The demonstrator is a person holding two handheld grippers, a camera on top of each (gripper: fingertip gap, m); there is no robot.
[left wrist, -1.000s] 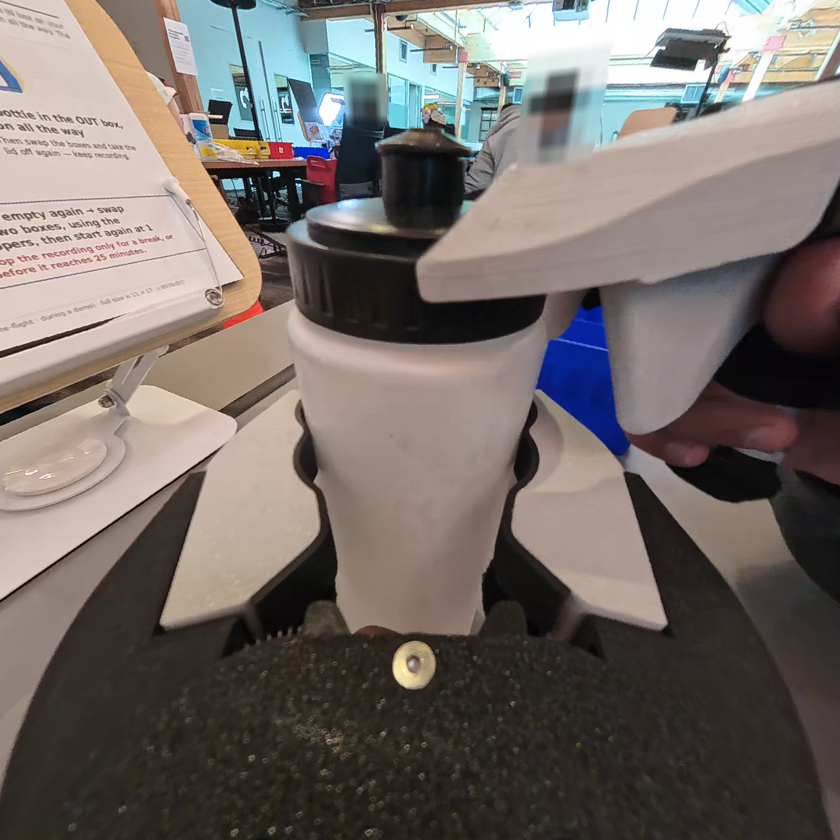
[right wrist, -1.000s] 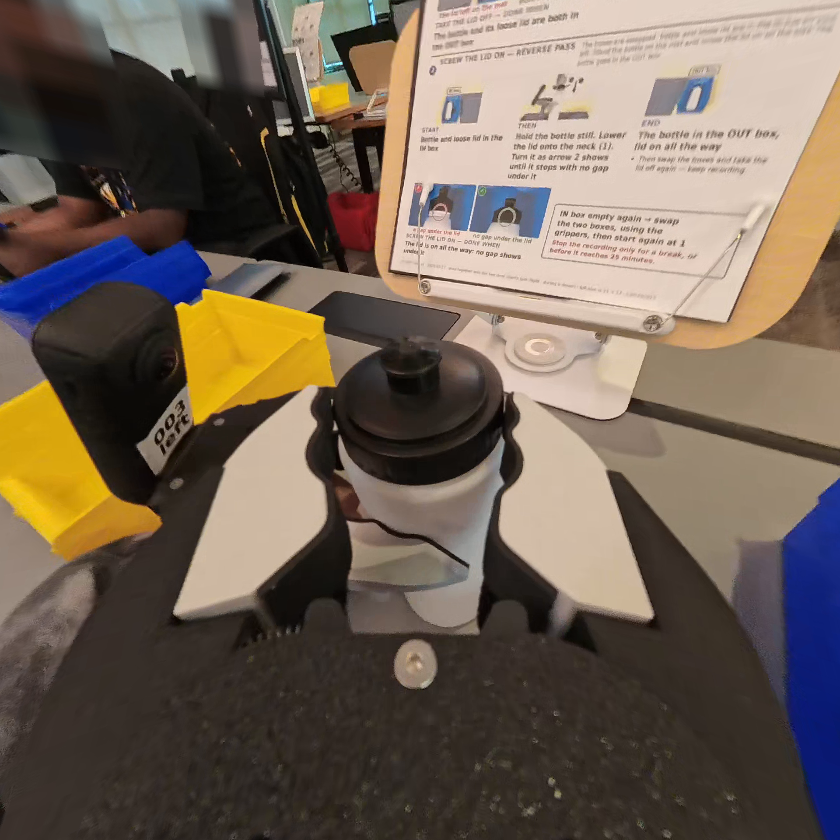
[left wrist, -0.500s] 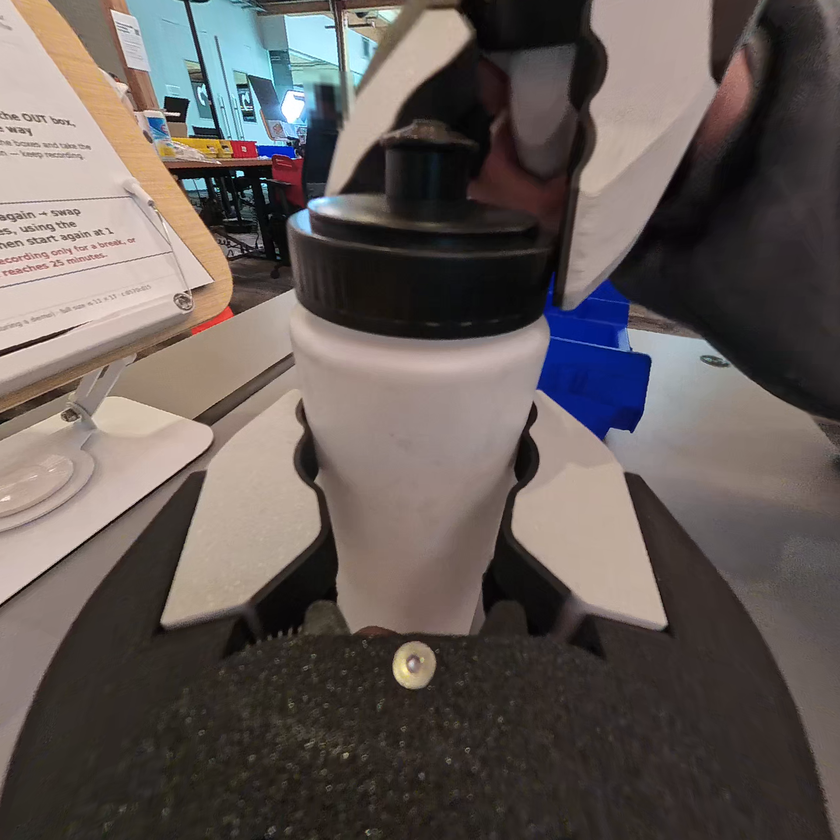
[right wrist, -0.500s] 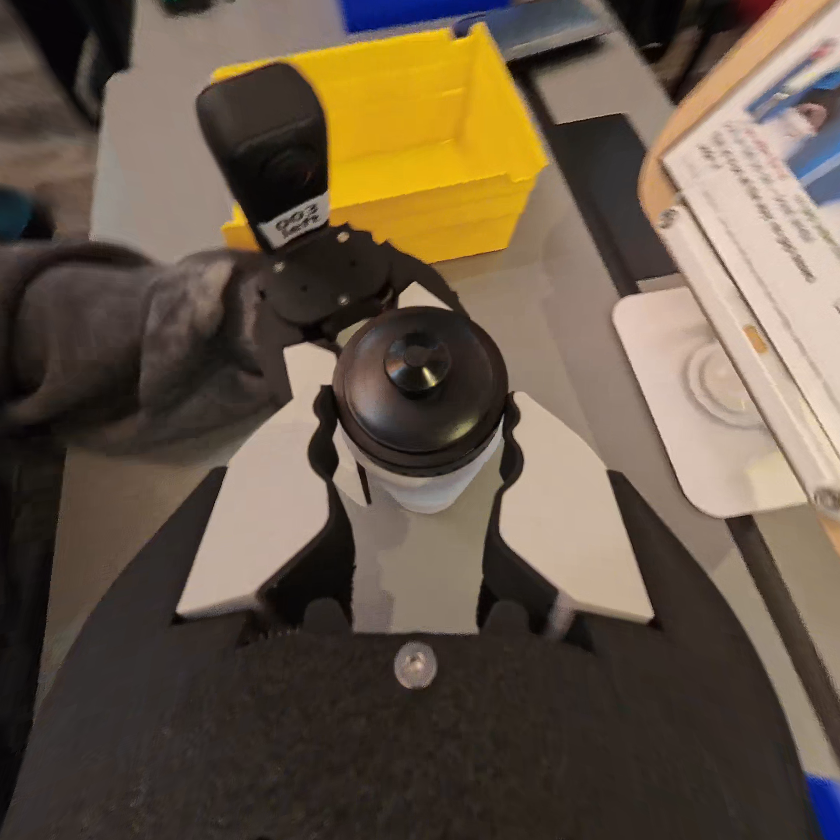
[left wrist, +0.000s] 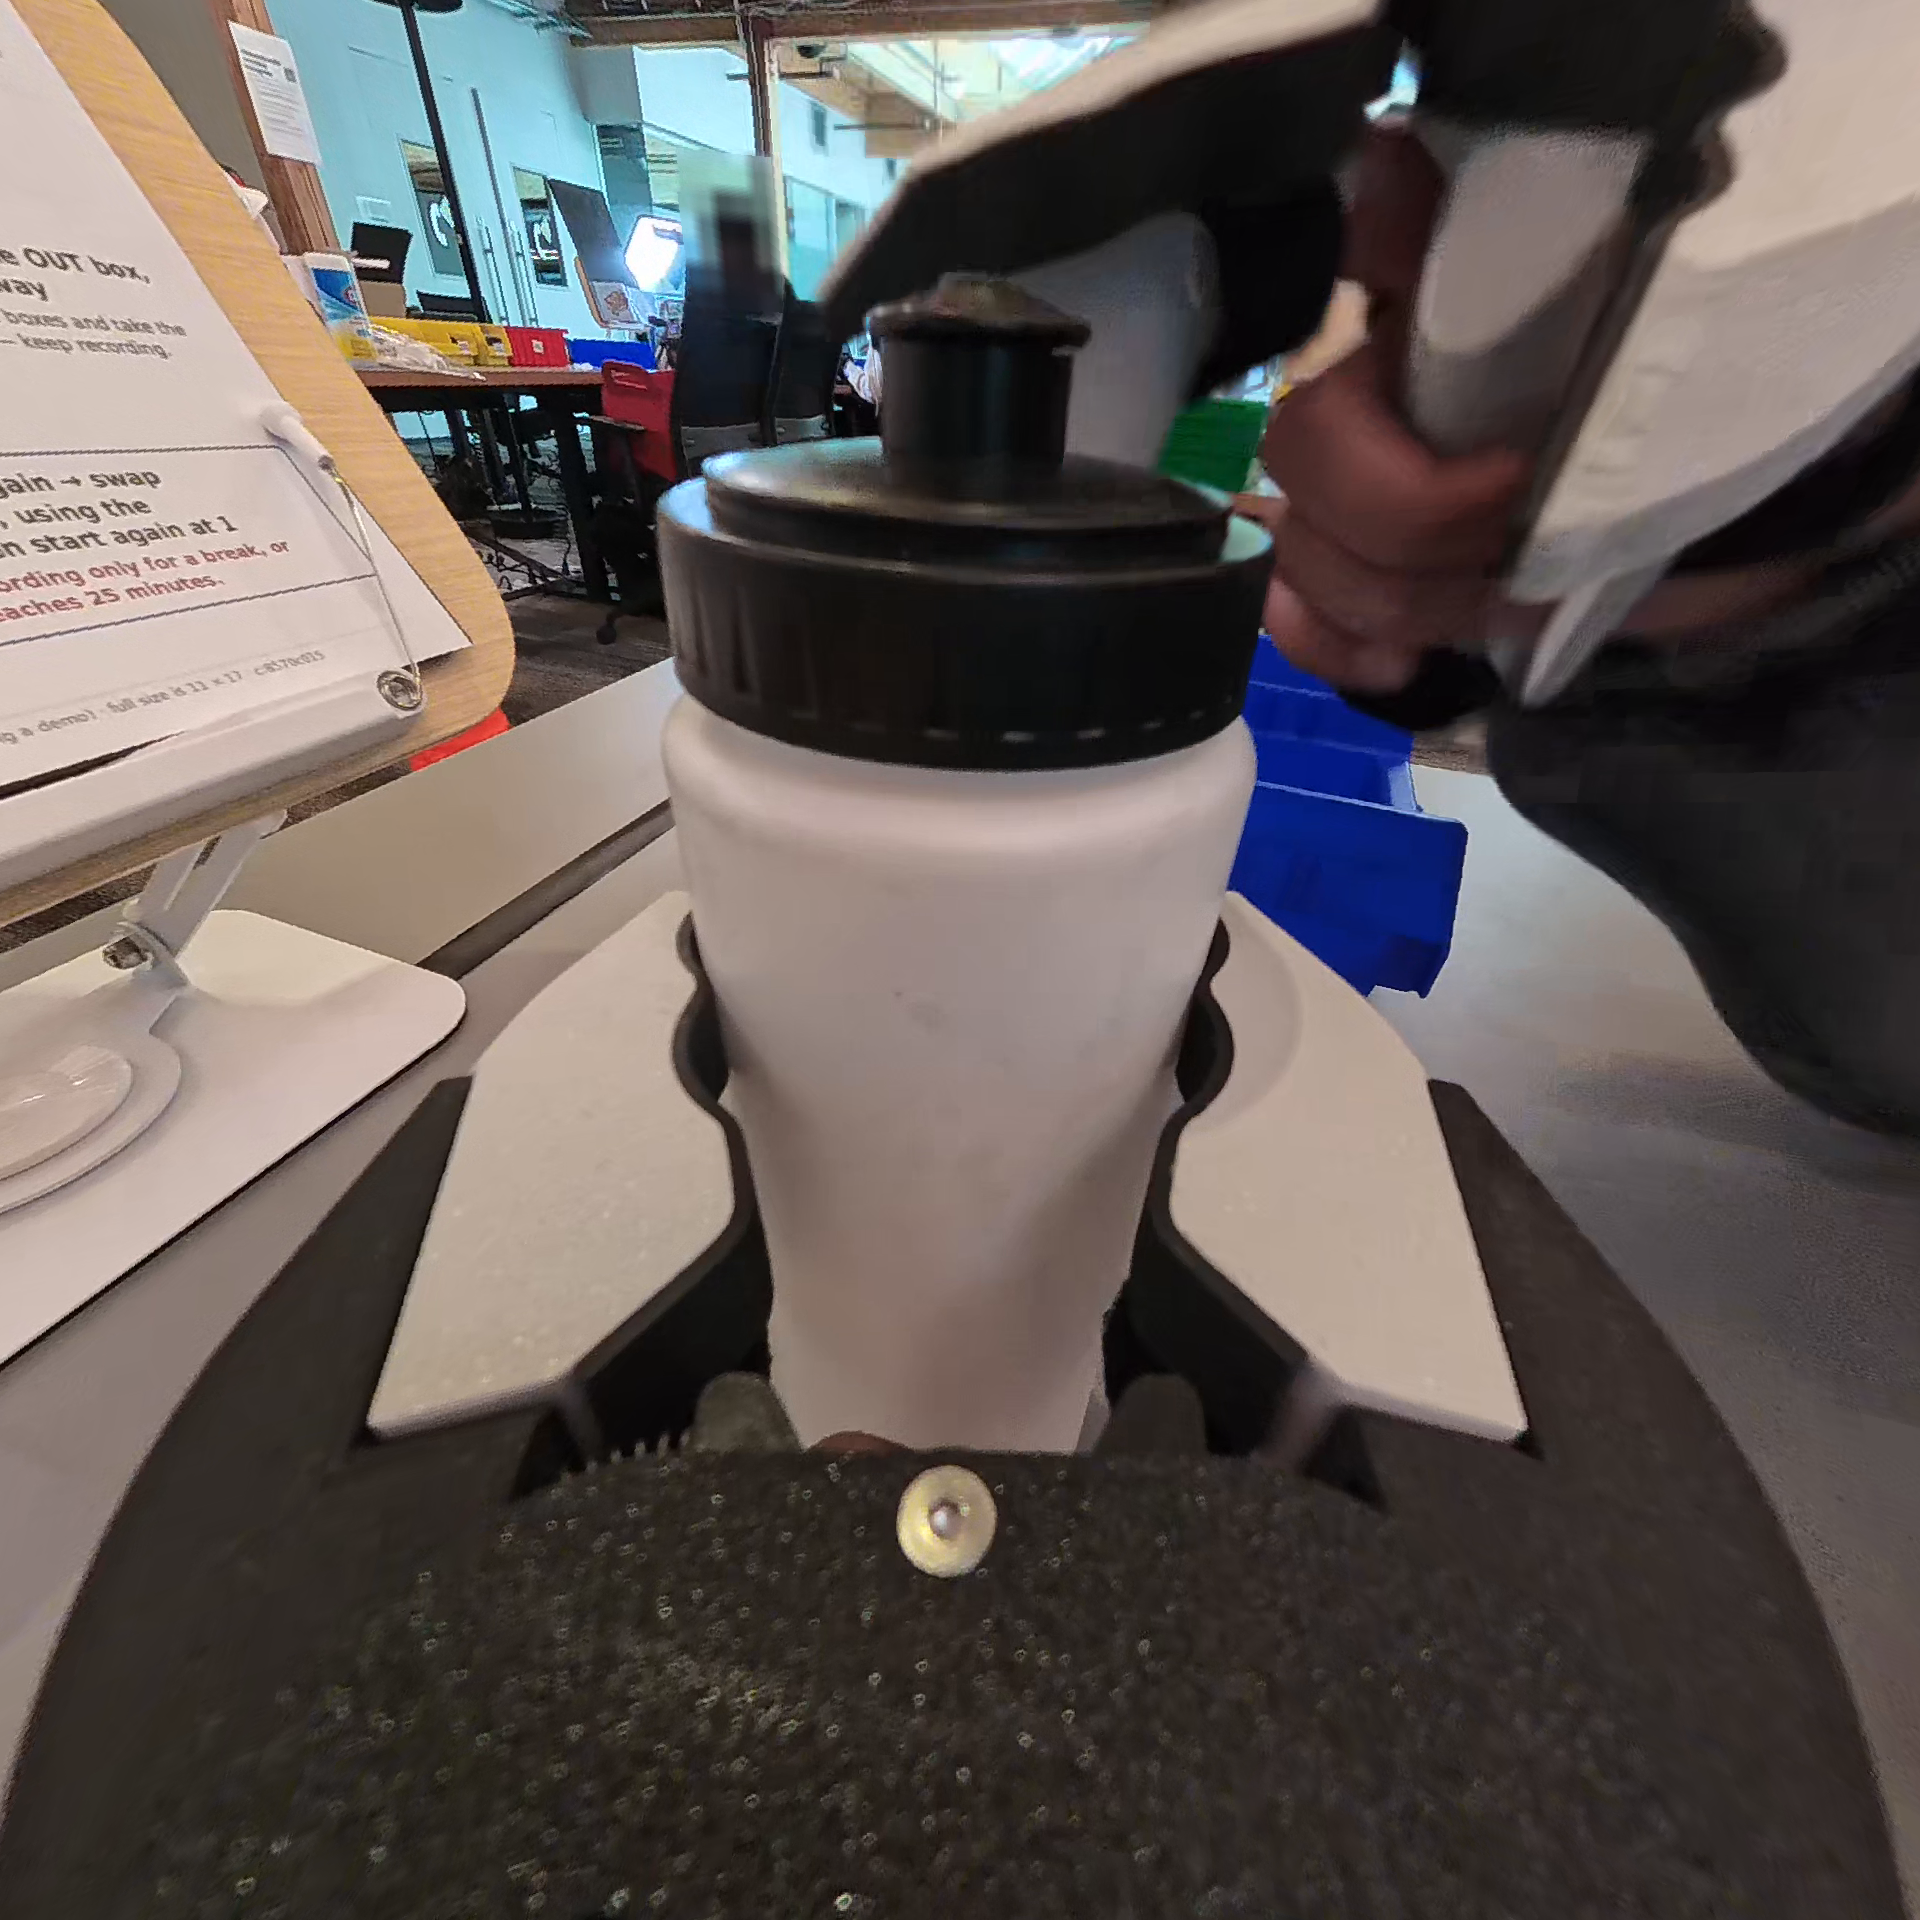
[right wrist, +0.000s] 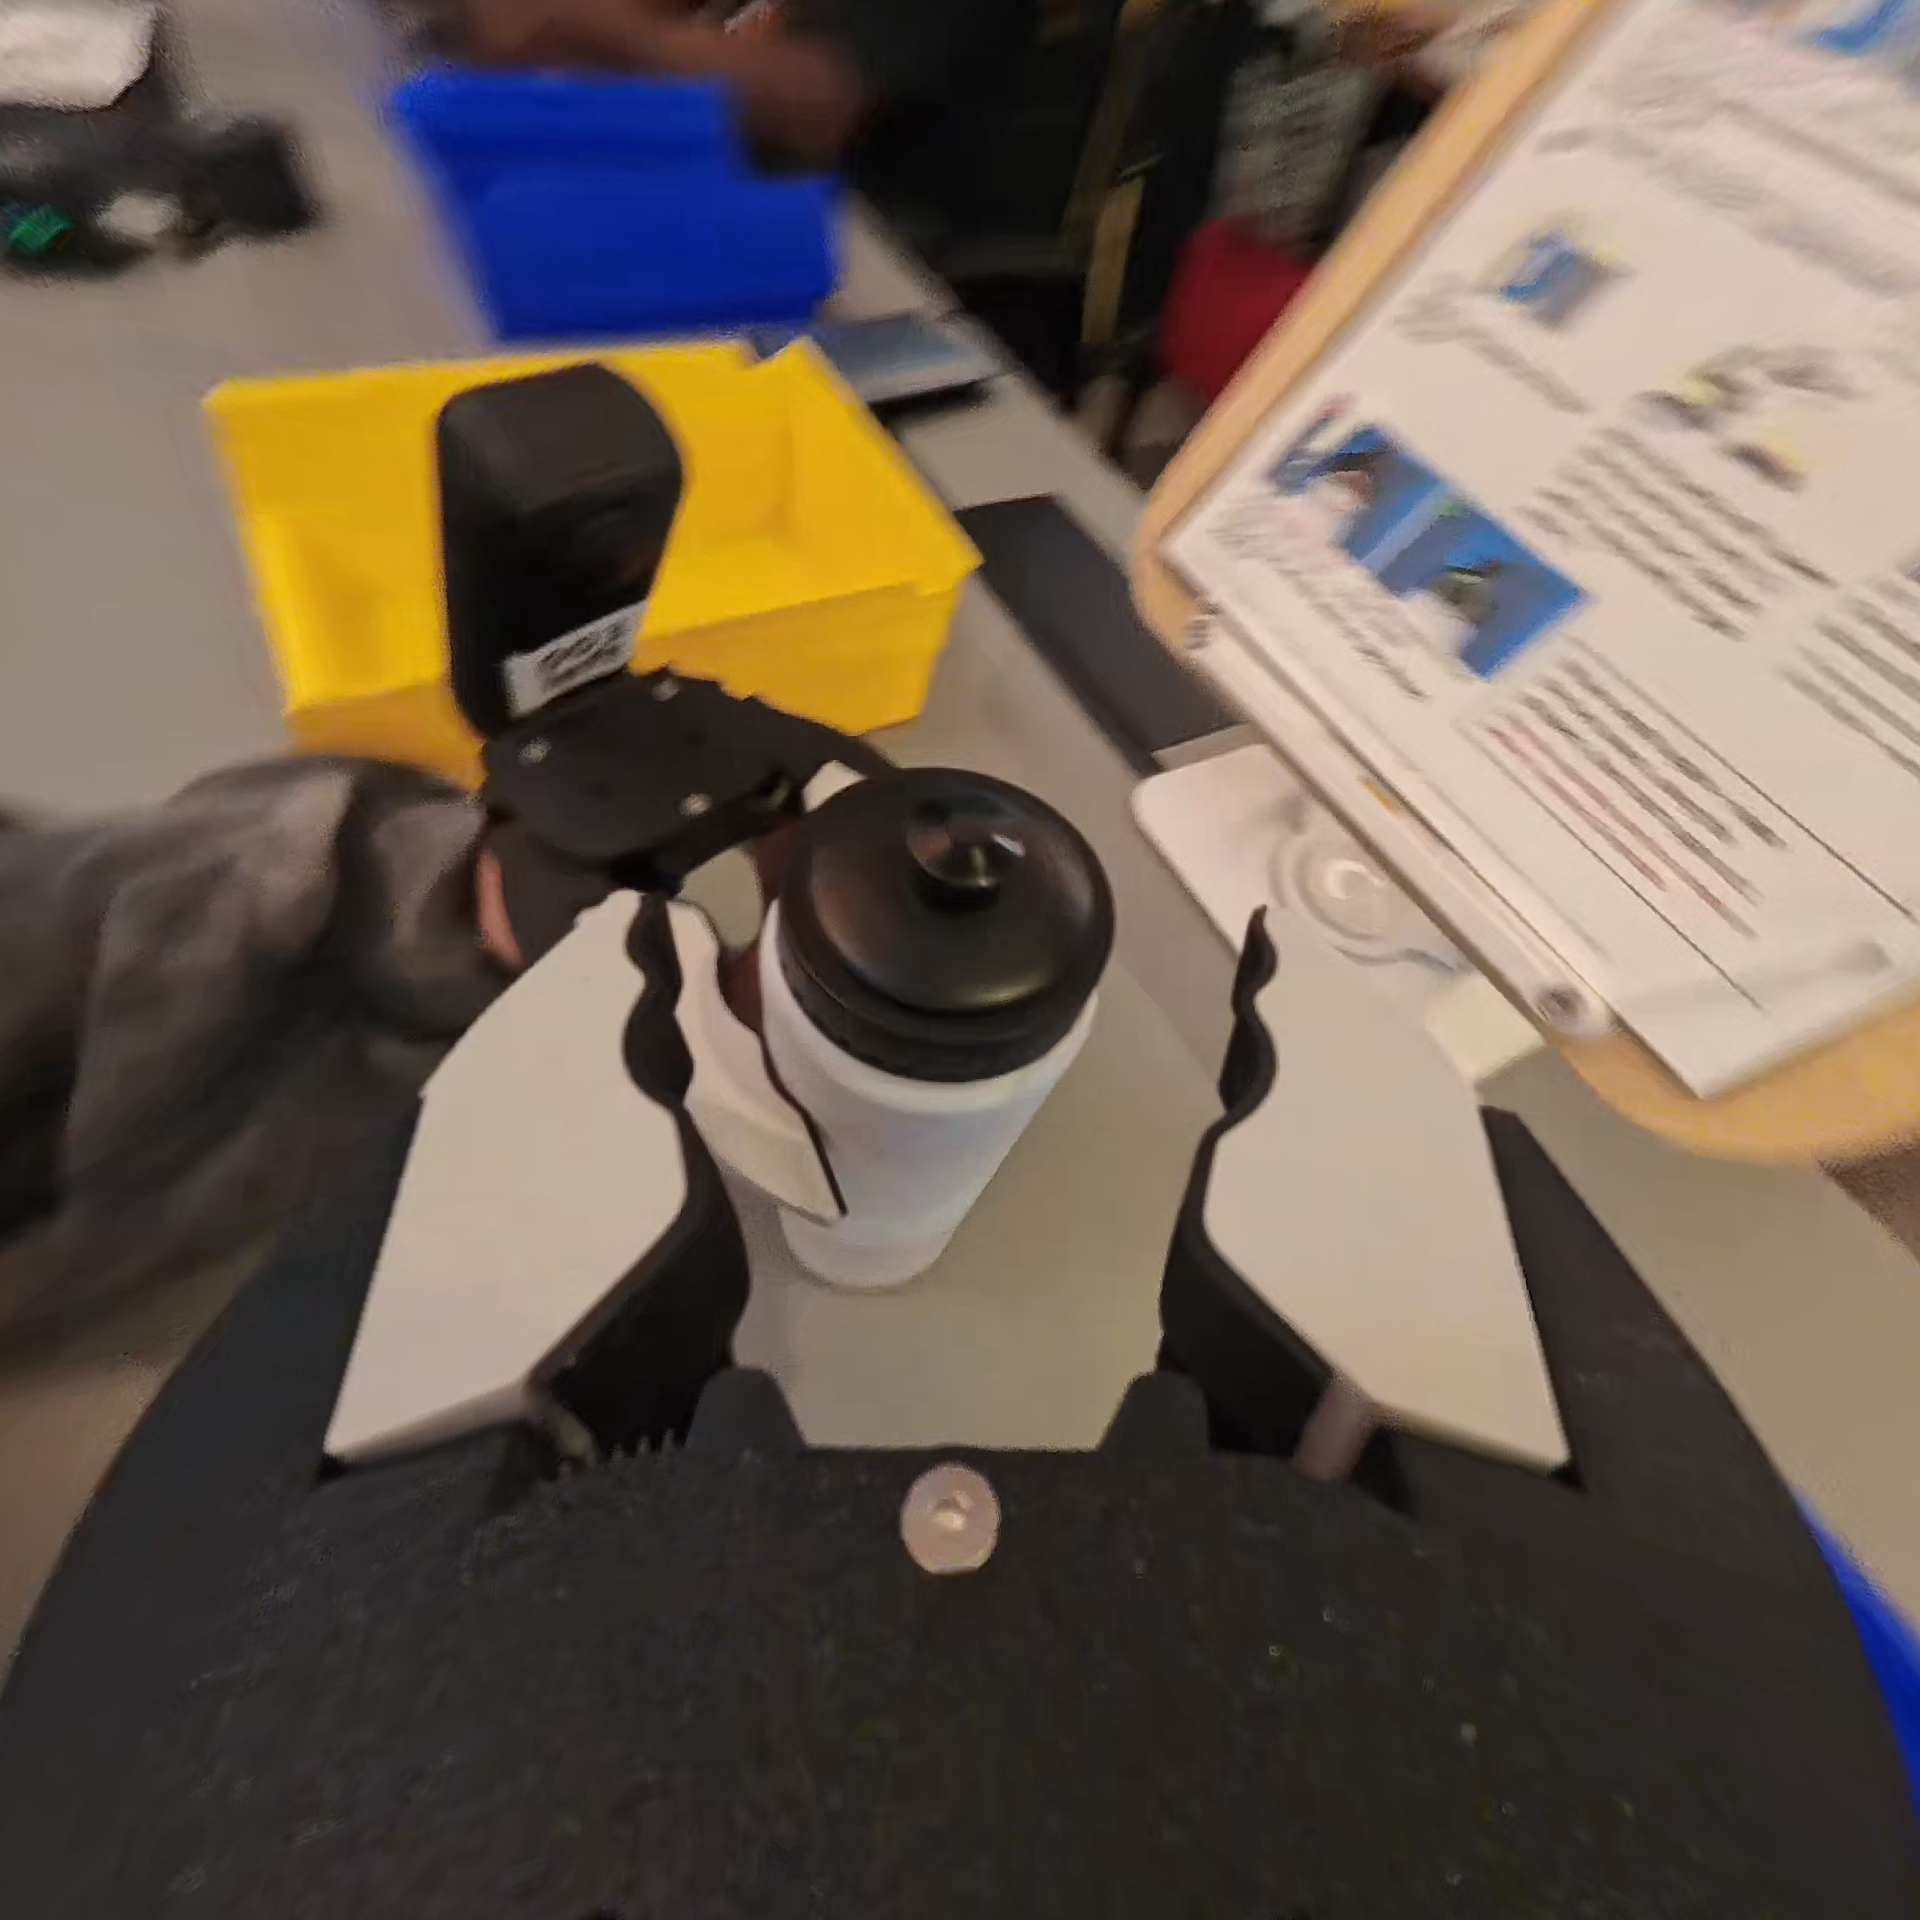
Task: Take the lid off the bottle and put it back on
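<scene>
- Right wrist view: our right gripper point(right wrist: 951, 1049) now has its fingers point(right wrist: 540, 1226) spread wide and holds nothing; half a second ago they sat closer around the lid point(right wrist: 940, 914), and now the lid lies between the tips, touching neither.
- Left wrist view: our left gripper point(left wrist: 951, 1091) is still clamped on the white bottle point(left wrist: 956, 1039), both fingers point(left wrist: 582, 1164) pressed to its body, as before.
- We see the bottle standing upright between the left fingers, long axis vertical, spout up, with the black lid on its neck.
- Beyond our fingers, a yellow bin point(right wrist: 810, 540) and a blue bin point(right wrist: 623, 197) sit on the grey table point(right wrist: 1039, 727), and an instruction board point(right wrist: 1621, 582) stands to the right.
</scene>
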